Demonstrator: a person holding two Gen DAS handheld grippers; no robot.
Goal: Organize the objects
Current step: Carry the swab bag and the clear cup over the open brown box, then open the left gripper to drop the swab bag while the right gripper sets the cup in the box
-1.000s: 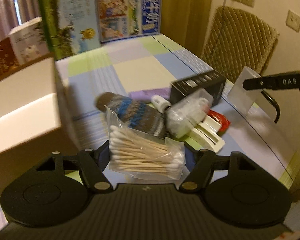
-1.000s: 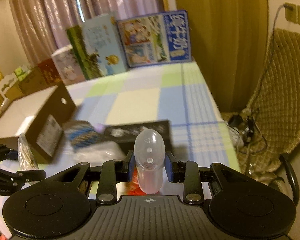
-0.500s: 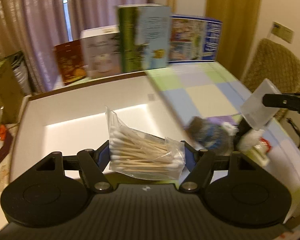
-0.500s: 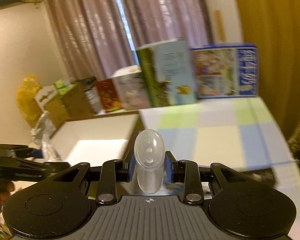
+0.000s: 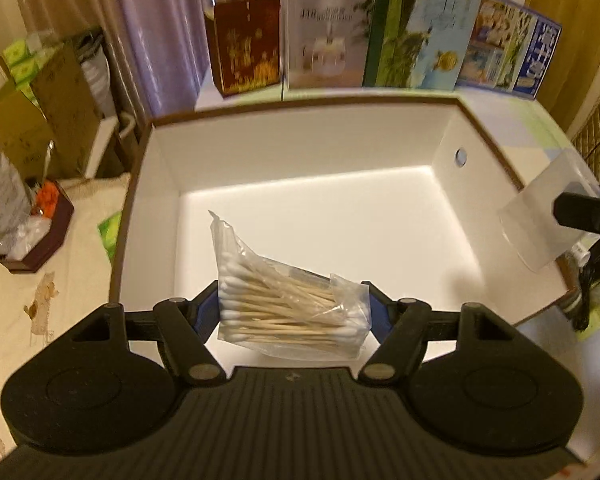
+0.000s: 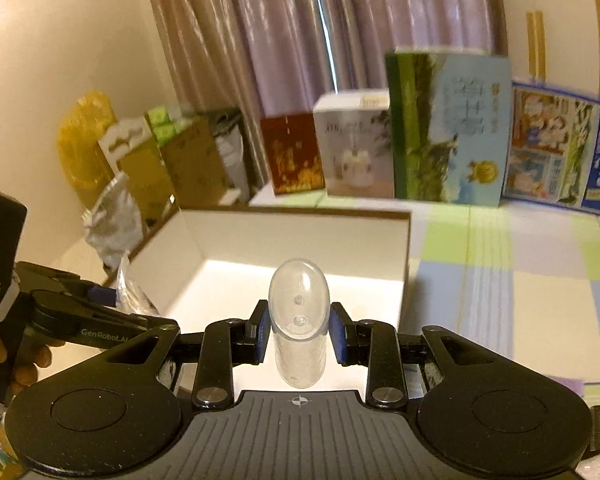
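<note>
White-walled open box (image 5: 300, 152) lies directly under both loads: left gripper (image 5: 294, 312) clamps the cotton-swab bag (image 5: 288, 312), sticks crosswise, above its near floor, while right gripper (image 6: 299, 336) pinches an upright clear case (image 6: 299, 320) over its near right side.

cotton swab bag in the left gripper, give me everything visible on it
The cotton swab bag is a small clear plastic pouch, crinkled, packed with wooden-stick swabs with white cotton tips, lying roughly sideways in a bundle. Its empty top corner sticks up to the left. The left gripper is shut on it, blue pads pressing both ends, holding it in the air over the white interior of the open box. Nothing else touches it. In the right wrist view only a crumpled edge shows.
</note>
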